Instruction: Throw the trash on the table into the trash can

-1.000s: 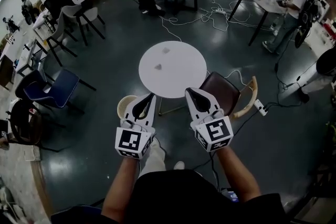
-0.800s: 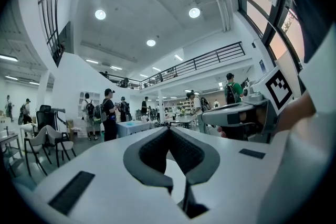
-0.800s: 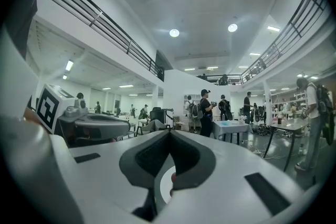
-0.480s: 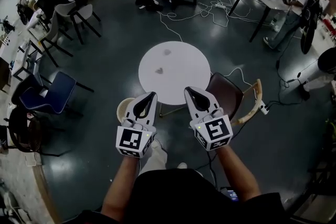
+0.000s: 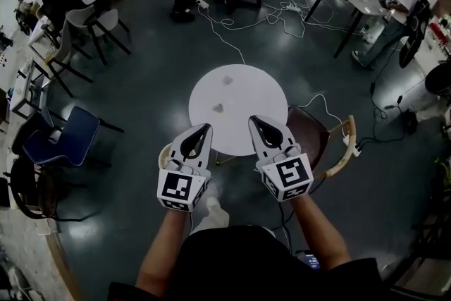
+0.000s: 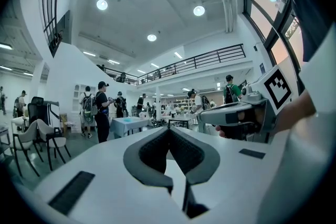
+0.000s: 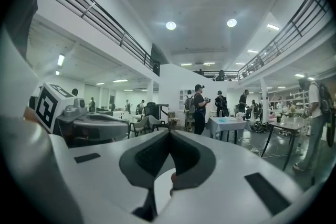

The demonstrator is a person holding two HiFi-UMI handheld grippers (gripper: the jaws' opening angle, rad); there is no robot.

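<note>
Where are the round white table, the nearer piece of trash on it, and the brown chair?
round white table (image 5: pixel 261 99): head view, bare top near its right edge.
nearer piece of trash (image 5: pixel 218 108): head view, its middle.
brown chair (image 5: pixel 308 132): head view, on the seat.

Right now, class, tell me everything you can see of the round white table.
The round white table stands on the dark floor. Its top looks smooth, flat and level. Two small greyish scraps of trash lie on it, apart from each other, one nearer the middle and one farther back. A brown chair sits close at its right side.
</note>
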